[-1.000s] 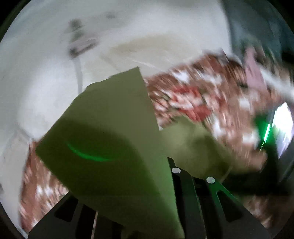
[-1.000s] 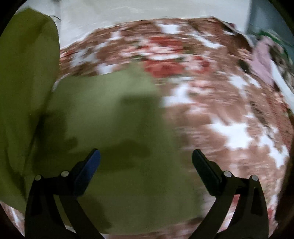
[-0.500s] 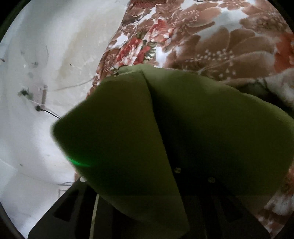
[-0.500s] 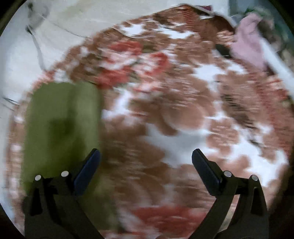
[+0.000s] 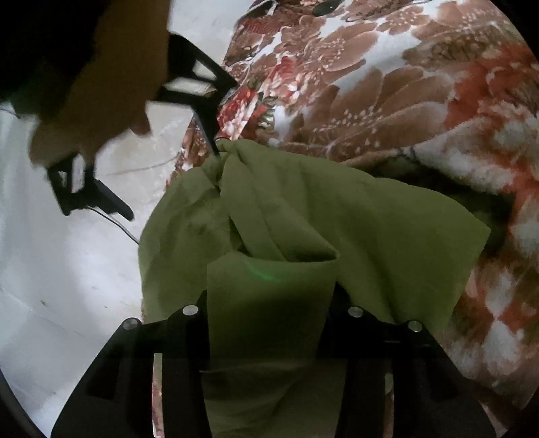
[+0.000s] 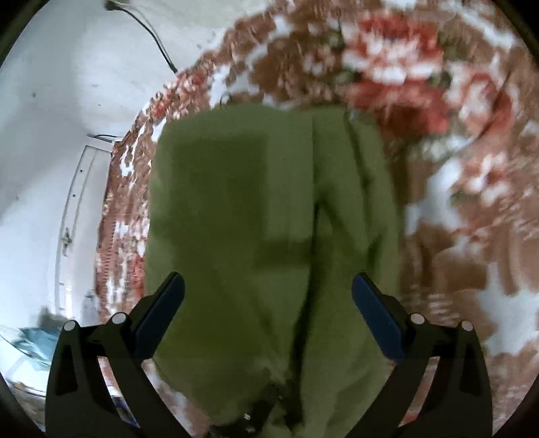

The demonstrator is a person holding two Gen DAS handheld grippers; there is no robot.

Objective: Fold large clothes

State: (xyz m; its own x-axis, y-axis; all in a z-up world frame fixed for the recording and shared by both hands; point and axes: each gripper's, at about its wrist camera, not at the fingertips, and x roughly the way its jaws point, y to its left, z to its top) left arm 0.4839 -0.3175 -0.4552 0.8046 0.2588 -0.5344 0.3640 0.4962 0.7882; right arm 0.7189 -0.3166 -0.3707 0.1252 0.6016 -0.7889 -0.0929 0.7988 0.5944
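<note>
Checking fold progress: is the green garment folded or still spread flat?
Partly folded, not neat. In the left wrist view the green garment lies bunched in overlapping layers on the floral blanket, one flap draped between the opening left tongs.

no readable text, labels, brands, numbers or signs anywhere

Garment (image 5: 303, 209): plain olive green, no print, darker in shadowed folds. Blanket (image 5: 387, 84) beneath: floral pattern, brown petals, red-orange blooms, white ground, small green leaves. Floor (image 5: 67, 269): off-white, faint grey specks. Left tongs (image 5: 269, 313): black frame, silver screws. Right tongs (image 6: 267, 300): black, blue pads (image 6: 377, 320). Cable (image 6: 151, 30): black.
</note>
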